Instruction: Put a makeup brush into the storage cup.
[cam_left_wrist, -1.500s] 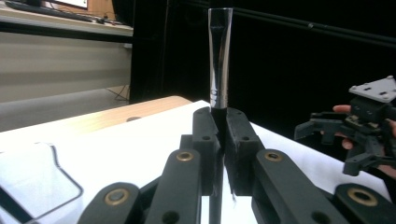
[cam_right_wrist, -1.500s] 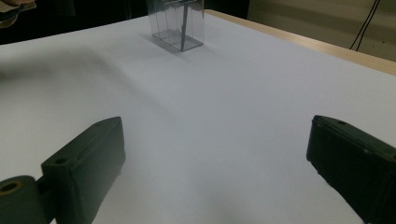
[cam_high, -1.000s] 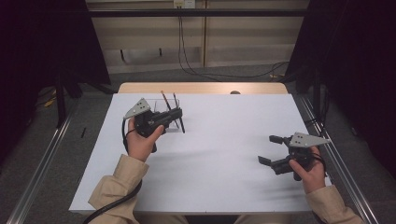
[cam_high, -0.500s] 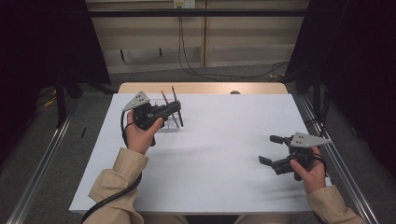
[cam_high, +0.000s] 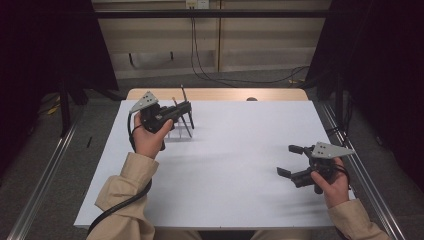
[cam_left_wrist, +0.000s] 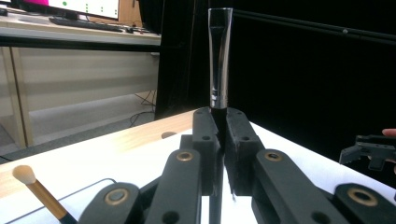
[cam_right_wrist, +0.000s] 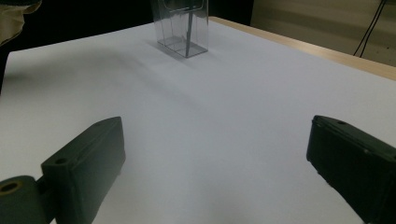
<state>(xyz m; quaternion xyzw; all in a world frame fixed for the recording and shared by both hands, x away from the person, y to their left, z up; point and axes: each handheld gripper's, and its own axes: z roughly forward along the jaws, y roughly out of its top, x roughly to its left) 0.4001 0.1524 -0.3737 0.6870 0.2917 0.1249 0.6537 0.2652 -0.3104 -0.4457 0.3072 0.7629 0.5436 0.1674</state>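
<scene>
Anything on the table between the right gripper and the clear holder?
Nothing: in the right gripper view, bare white table runs from the open right gripper to the clear holder.

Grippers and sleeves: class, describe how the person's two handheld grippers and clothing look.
Both the left gripper and right gripper are black, two-jawed, with jointed links on brass-coloured pins; each carries a grey three-cornered plate on top. A black cable trails from the left one. The sleeves are beige.

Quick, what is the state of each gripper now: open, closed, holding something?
Left gripper: closed on a slim dark brush handle, held upright.
Right gripper: open, holding nothing, jaws wide above the white table.
</scene>
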